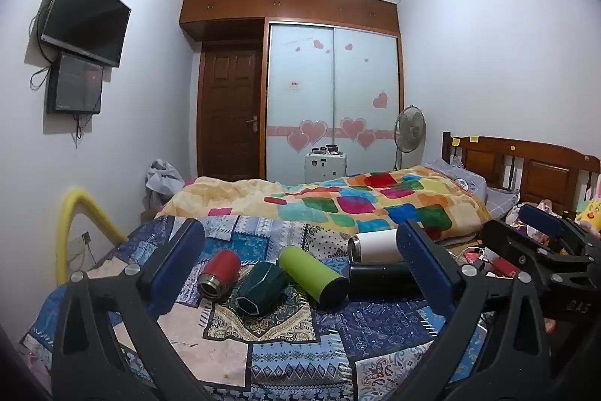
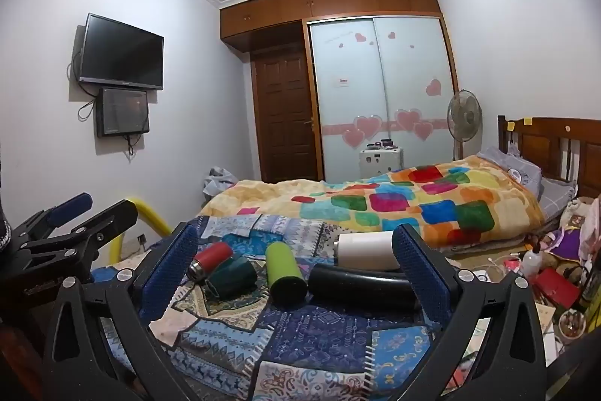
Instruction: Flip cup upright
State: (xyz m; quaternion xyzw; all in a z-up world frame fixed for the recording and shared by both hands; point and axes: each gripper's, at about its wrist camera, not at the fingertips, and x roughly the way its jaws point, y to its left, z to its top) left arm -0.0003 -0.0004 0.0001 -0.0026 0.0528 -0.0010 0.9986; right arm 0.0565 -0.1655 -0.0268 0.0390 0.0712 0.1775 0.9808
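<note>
Both of my grippers hang above the patchwork blanket [image 1: 375,326] with their blue-padded fingers spread wide and nothing between them: my left gripper [image 1: 300,269] frames the row of cups from its own camera, and my right gripper [image 2: 296,273] does the same from slightly further right. In the left view I can read "DAS" embossed on the black body of my right gripper at the far right edge.

From left to right, five cups lie on their sides on the blanket. First comes the red cup [image 1: 219,273], its steel mouth turned toward me. Touching it is the dark green faceted cup [image 1: 261,288], its six-sided opening also facing me. Next lies the lime green cup [image 1: 311,275], leaning against the green one, its dark end pointing my way. Beyond that, the white cup [image 1: 373,246] lies crosswise with its steel rim to the left, and just in front of it the black cup [image 2: 360,282] lies crosswise too.

On the left wall hangs a television [image 2: 122,53] with a smaller screen [image 2: 123,111] below it; their brand marks are too small for me to read. The label on the wardrobe door [image 2: 375,93] is also illegible.
</note>
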